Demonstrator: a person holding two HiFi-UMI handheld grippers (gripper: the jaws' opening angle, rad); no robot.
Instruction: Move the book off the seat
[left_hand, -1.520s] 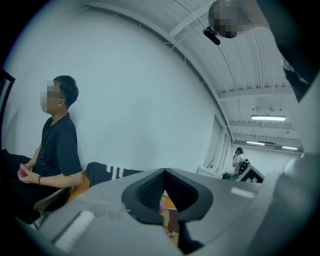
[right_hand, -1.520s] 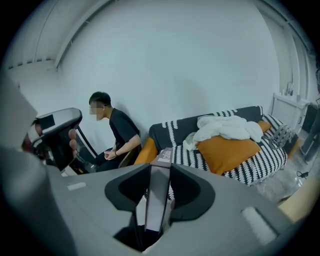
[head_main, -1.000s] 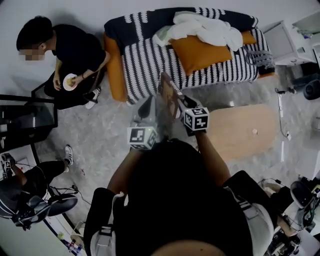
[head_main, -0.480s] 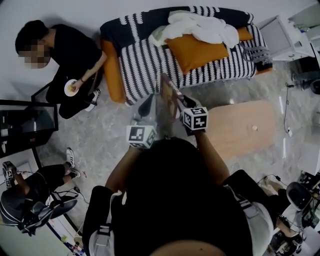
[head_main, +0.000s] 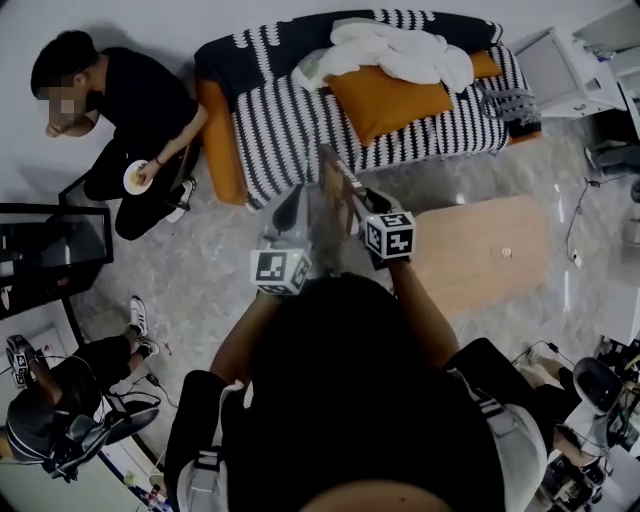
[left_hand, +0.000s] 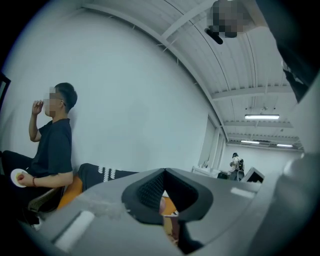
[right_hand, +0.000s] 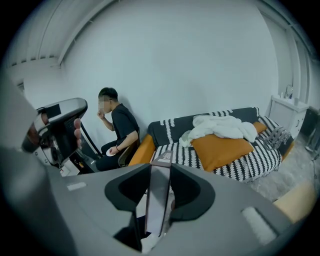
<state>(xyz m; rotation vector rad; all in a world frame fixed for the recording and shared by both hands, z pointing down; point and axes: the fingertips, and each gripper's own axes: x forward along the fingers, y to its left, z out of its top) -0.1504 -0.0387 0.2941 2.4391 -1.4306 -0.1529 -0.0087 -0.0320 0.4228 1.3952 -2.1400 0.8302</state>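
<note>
My right gripper is shut on the book, a thin brown volume held upright and edge-on above the floor in front of the striped sofa. In the right gripper view the book stands as a narrow strip between the two dark pads, its top edge pointing at the sofa seat. My left gripper hovers just left of the book, pointing level. In the left gripper view its tips meet with nothing clamped between them. Nothing shows whether it touches the book.
On the sofa lie an orange cushion and a white blanket. A light wooden table stands to the right. A person in black sits at the sofa's left end holding a small plate. Cables and gear line the floor edges.
Both grippers and the book have kept their places. The head view has drifted slightly, and the seated person has raised a hand toward the face.
</note>
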